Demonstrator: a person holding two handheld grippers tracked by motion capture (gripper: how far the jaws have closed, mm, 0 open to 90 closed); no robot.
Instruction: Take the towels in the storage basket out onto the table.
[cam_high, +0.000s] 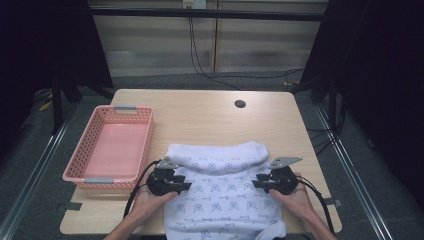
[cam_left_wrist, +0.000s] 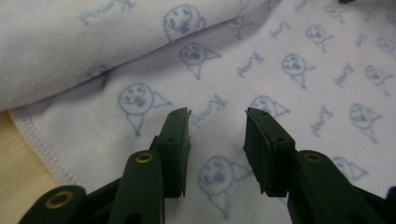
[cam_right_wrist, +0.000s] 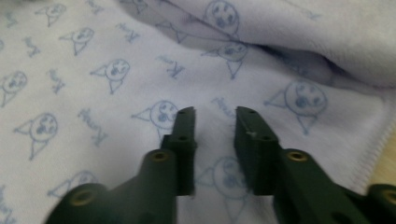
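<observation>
Jaws of the left gripper (cam_left_wrist: 217, 133) parted by a narrow gap, nothing between them, hovering just above the white printed towel (cam_left_wrist: 280, 70) near its stitched left edge. Same for the right gripper (cam_right_wrist: 215, 128): jaws a little apart, empty, poised over the cloth close to its right hem. Seen from above, left gripper (cam_high: 167, 181) and right gripper (cam_high: 276, 181) facing each other across the towel (cam_high: 220, 187), one at each side edge, each held in a hand.

Towel lying at the near middle of the table (cam_high: 210, 112), near end hanging over the table's edge, far end already doubled over into a thick roll. Folding apparently begun but not finished; both side edges yet to be pinched. Pink basket (cam_high: 111, 150) to the left, nothing inside, probably the destination.
</observation>
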